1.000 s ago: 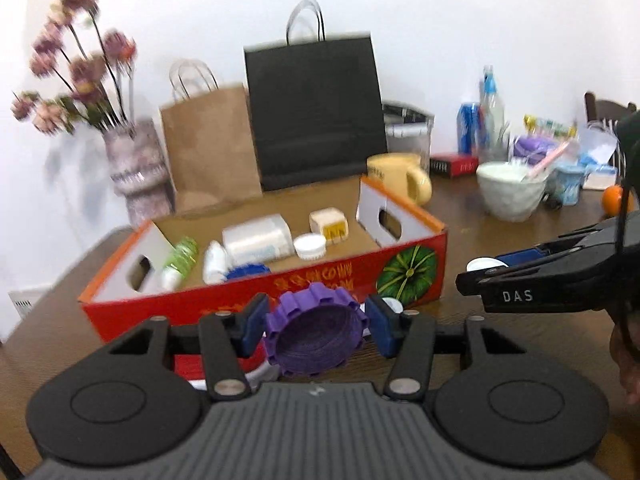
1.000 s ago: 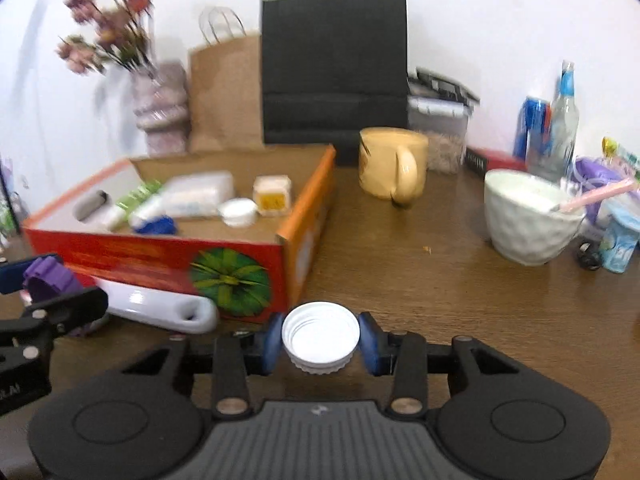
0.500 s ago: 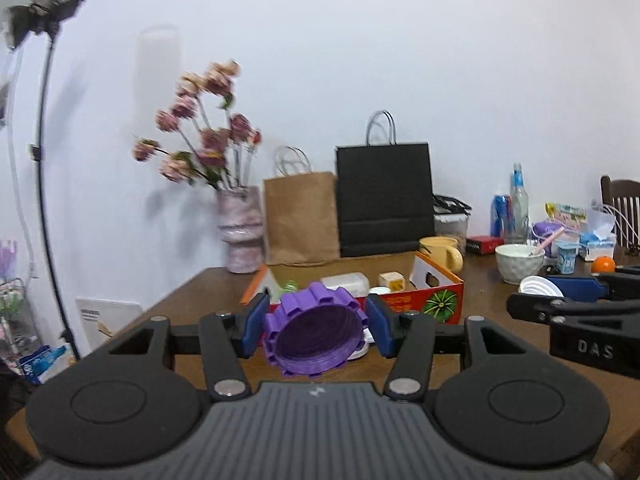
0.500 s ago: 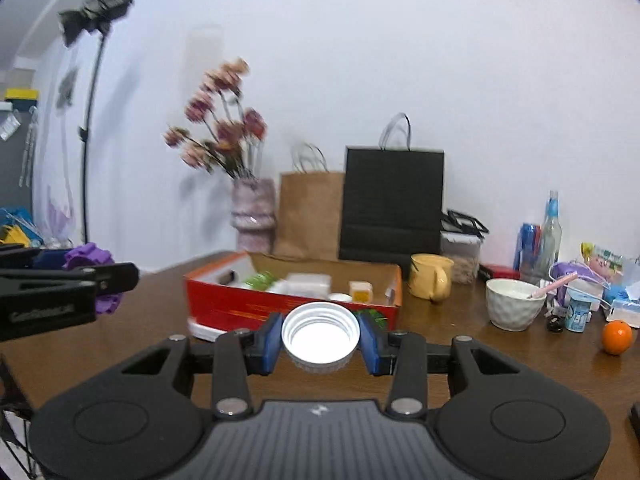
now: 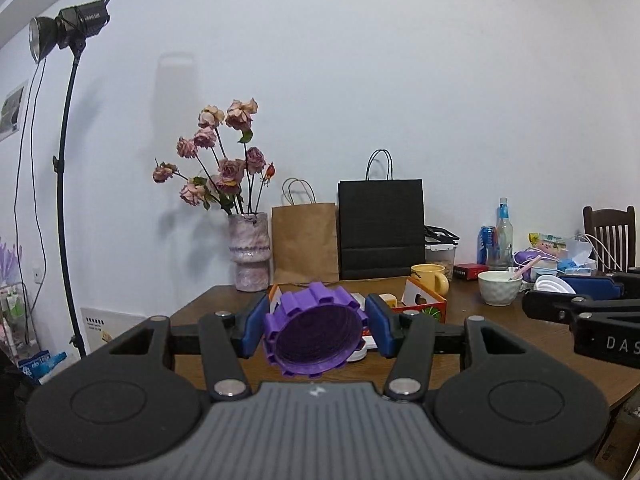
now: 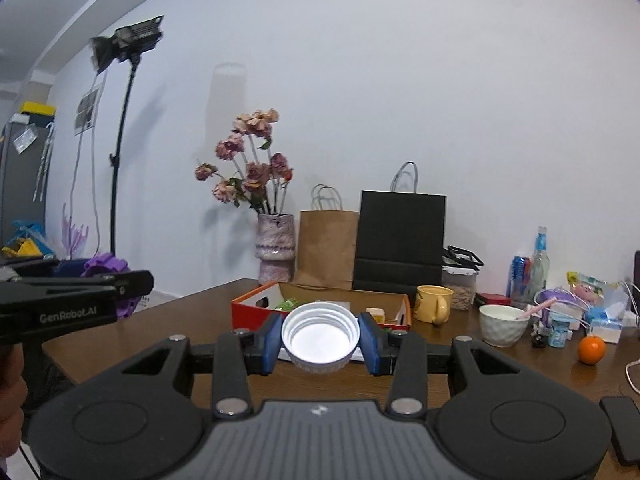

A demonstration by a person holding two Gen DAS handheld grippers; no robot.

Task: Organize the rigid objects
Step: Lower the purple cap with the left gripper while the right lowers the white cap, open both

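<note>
Left gripper [image 5: 316, 330] clamped on the purple ribbed cap [image 5: 314, 330]: blue pads against both sides, open threaded mouth facing the camera. Right gripper [image 6: 319, 338] clamped on the white cap [image 6: 320, 336] the same way, hollow side toward the lens. Both caps are held in the air on the near side of the red cardboard box [image 6: 320, 304], above the wooden table [image 6: 480, 368].

Occlusion: in the left view the purple cap hides most of the box; only its right end with the green print [image 5: 424, 308] shows. Box contents are mostly cut off; a green item [image 6: 289, 304] and a small yellow-white box [image 6: 376, 314] peek out, the rest is hard to make out. The right gripper enters the left view side-on at the right edge, the white cap's rim [image 5: 554, 283] just visible.

Versus 1 s ago: both grippers have pulled up and back from the box. Then it filled the view close in front; now it is small behind the caps, and the wall and light stand [image 5: 68, 160] are in view. Grips unchanged.

Beyond the box: yellow mug [image 6: 434, 304] and white bowl [image 6: 503, 324] to its right, orange [image 6: 591, 350] farther right. Behind the box stand a vase of dried roses [image 6: 275, 248], a brown paper bag [image 6: 328, 248] and a black paper bag [image 6: 402, 236] against the wall.
</note>
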